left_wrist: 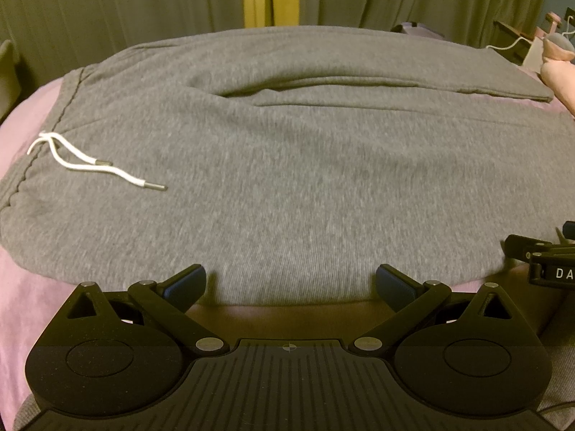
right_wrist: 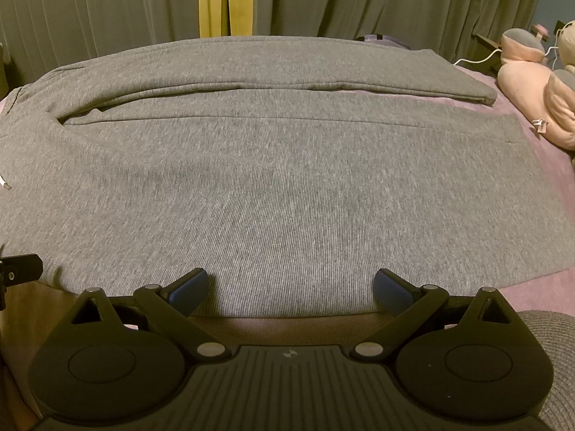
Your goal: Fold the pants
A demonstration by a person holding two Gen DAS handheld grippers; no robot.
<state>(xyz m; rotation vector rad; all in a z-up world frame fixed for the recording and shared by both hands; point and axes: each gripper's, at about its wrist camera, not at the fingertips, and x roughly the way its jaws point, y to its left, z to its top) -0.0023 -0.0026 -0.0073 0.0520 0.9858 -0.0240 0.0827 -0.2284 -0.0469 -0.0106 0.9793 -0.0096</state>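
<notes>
Two grippers hover at the near edge of grey sweatpants [left_wrist: 287,165] laid flat across a bed with a pink sheet [left_wrist: 21,122]. The waistband lies to the left with its white drawstring [left_wrist: 90,163] loose on the fabric, and the legs run to the right, one beyond the other. Both the left gripper [left_wrist: 291,285] and the right gripper [right_wrist: 291,287] have their fingers spread wide, holding nothing, tips just over the near hem. Pink plush toys [right_wrist: 532,89] sit at the far right, before green curtains [right_wrist: 359,0].
</notes>
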